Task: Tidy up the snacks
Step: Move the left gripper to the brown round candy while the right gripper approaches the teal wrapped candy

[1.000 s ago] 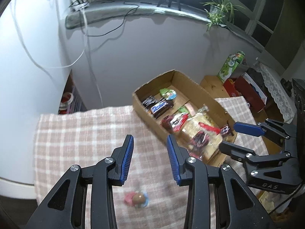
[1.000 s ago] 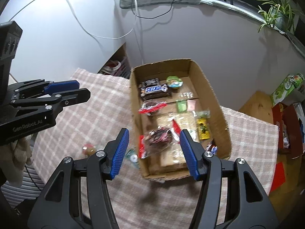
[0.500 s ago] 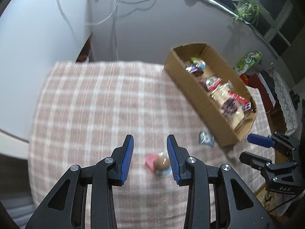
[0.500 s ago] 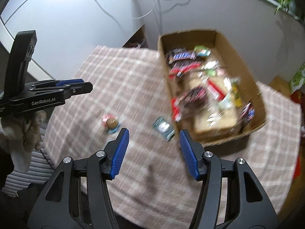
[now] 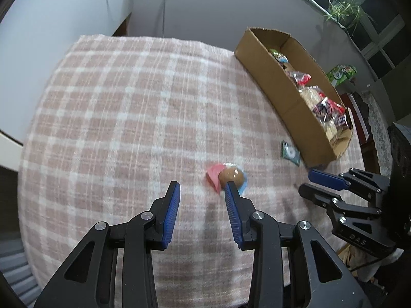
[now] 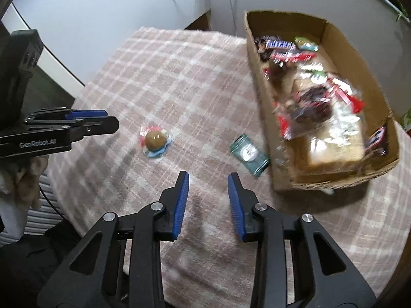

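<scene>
left gripper (image 5: 202,187) fingers apart, empty, its right tip covering part of the round brown snack (image 5: 231,175); right gripper (image 6: 208,177) parted, empty, near the green packet (image 6: 248,154) just beside the cardboard box (image 6: 262,82); box contents blurred.

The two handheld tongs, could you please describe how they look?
Both are black skeletal plastic frames with triangular cut-outs and silver pivot screws, and ribbed blue pads line the fingers. The left tongs carry white "GenRobot.AI" lettering on the side, seen from the right wrist. The right tongs show embossed "DAS" lettering in the left view.
</scene>
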Motion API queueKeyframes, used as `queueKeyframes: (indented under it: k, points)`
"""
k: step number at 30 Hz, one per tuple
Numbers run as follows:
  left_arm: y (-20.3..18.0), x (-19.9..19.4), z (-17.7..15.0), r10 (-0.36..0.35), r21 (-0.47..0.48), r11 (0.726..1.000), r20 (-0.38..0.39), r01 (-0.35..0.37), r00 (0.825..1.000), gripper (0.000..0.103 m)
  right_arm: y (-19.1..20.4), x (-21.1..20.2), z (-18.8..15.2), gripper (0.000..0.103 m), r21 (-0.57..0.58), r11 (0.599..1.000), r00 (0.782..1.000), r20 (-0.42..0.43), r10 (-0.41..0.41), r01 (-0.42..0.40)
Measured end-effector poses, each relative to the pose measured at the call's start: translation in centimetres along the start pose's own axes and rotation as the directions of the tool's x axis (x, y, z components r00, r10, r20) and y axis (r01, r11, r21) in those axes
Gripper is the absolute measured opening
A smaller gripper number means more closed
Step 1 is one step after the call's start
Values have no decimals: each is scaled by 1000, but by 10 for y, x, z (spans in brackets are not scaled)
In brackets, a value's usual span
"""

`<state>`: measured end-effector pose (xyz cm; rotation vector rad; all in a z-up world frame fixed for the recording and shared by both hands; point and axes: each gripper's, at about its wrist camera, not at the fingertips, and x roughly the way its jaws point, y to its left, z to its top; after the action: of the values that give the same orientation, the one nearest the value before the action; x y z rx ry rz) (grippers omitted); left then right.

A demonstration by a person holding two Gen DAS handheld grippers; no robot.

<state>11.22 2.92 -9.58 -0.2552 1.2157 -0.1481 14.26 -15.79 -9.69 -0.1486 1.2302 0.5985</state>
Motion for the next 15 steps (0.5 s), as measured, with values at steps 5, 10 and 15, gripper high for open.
queueKeyframes:
  k: [5, 10, 15]
  points:
    - [3, 10, -6, -14, -5, 1000, -20, 13, 1000, 34, 4, 6, 4, 31, -40, 997, 997, 36, -64, 65]
    - [6, 16, -14, -35, -9, 999, -25, 35, 999, 34, 19, 15, 8, 31, -127, 979, 986, 73, -152, 161]
    - [11, 19, -18, -53, -9, 999, -25, 53, 998, 34, 30, 25, 8, 31, -136, 960, 967, 112, -229, 243]
